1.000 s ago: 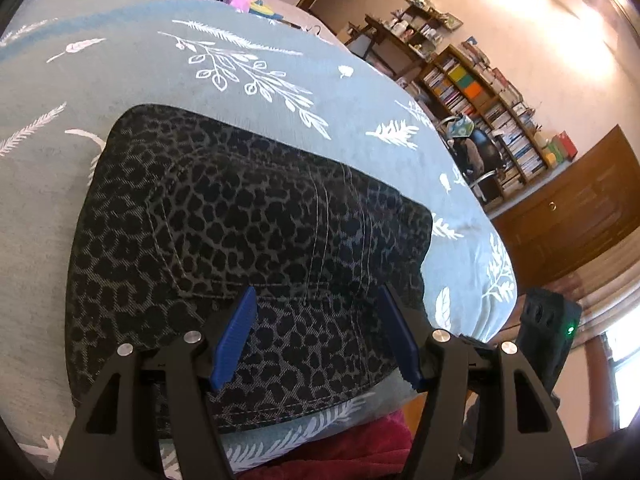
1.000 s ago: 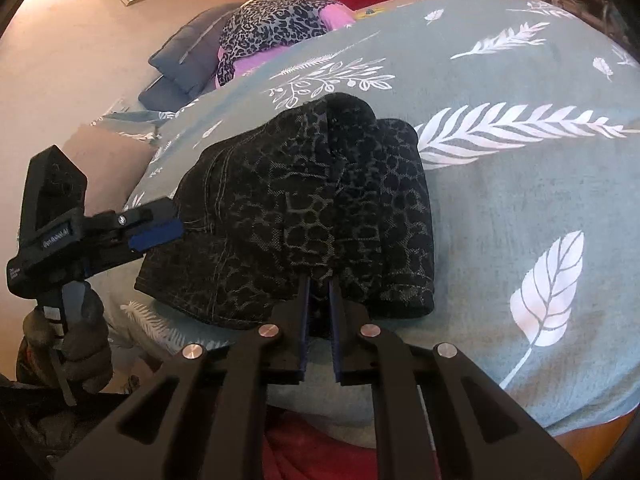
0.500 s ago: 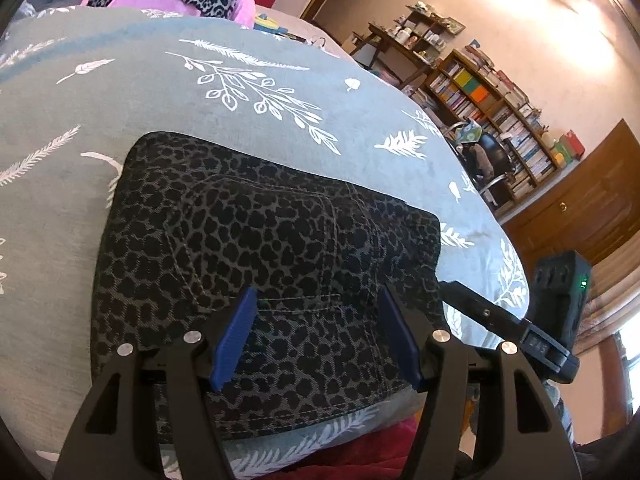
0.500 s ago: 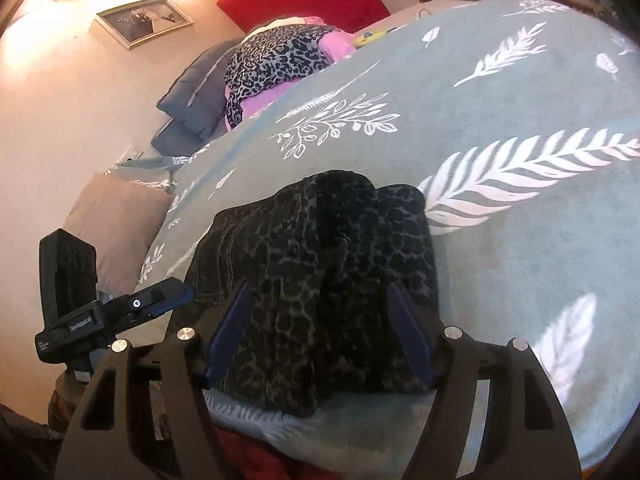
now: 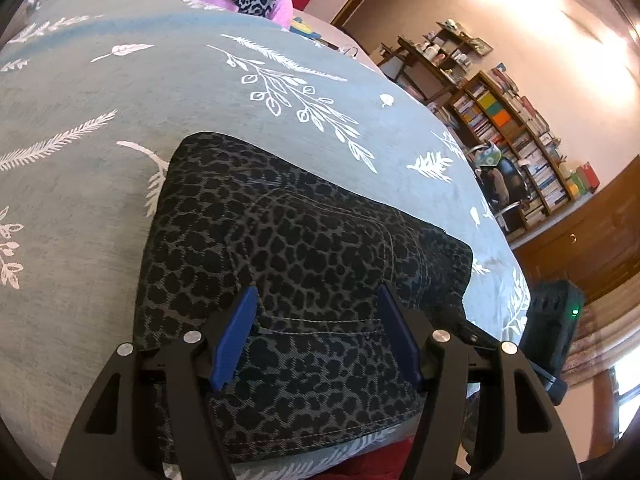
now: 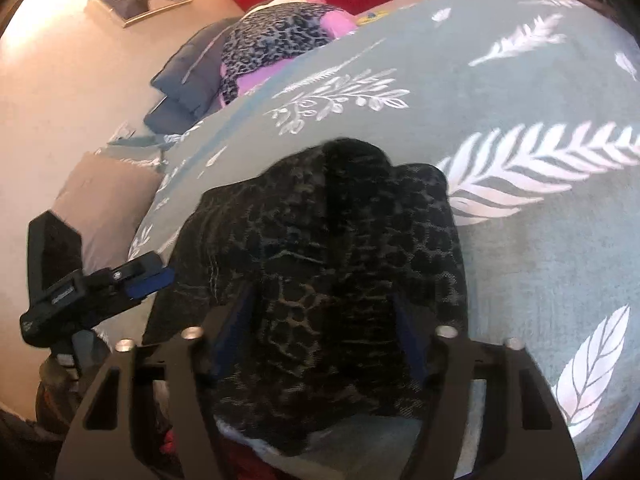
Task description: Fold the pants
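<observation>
The folded leopard-print pants (image 5: pixel 296 264) lay in a compact bundle on the leaf-patterned bedspread (image 5: pixel 120 92), near its front edge and right under both tools. The left gripper (image 5: pixel 316 336) hovered over them, jaws apart, holding nothing. The right gripper (image 6: pixel 326 332), blurred, had just been narrowing its jaws, still spread above the cloth, pads not pressing it.

My left black plastic two-finger gripper (image 5: pixel 318 334) filled the lower frame of its own view: angular arms with triangular cut-outs, round silver screws and blue pads (image 5: pixel 234 336). My right gripper (image 6: pixel 324 334) matched it, blurred. At the lower left of the right view, a dark glove (image 6: pixel 54 384) covered my hand.
</observation>
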The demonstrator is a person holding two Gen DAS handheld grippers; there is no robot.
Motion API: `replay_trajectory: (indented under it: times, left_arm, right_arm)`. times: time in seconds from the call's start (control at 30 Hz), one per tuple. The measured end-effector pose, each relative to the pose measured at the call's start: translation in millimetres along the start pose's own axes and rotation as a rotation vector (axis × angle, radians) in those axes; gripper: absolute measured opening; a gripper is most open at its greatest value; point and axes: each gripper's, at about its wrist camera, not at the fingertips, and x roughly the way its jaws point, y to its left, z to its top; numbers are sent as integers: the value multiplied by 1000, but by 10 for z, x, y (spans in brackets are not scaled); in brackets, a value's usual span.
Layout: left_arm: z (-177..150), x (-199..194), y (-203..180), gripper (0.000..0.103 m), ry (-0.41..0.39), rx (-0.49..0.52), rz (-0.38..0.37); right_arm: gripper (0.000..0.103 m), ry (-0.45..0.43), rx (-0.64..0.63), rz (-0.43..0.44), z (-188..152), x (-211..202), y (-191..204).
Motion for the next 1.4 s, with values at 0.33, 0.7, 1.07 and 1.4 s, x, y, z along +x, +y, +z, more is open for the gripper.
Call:
replay_trajectory:
  times: [0.33,0.7,1.07,1.4]
  left_arm:
    - [67,-138,89,63,-34,-20,34]
    - [27,-7,-30,69,-20,39,47]
    - [15,127,-230,69,2,107,53]
    - [365,434,-237,69,-10,91,73]
  right_arm:
    - [9,-128,-44,12,277,-482,119]
    - [13,-84,88,-44,94,-271,-491]
    - [35,-224,-87,-178,241,-645,51]
    - [35,-143,-175,-145,450,-21,290]
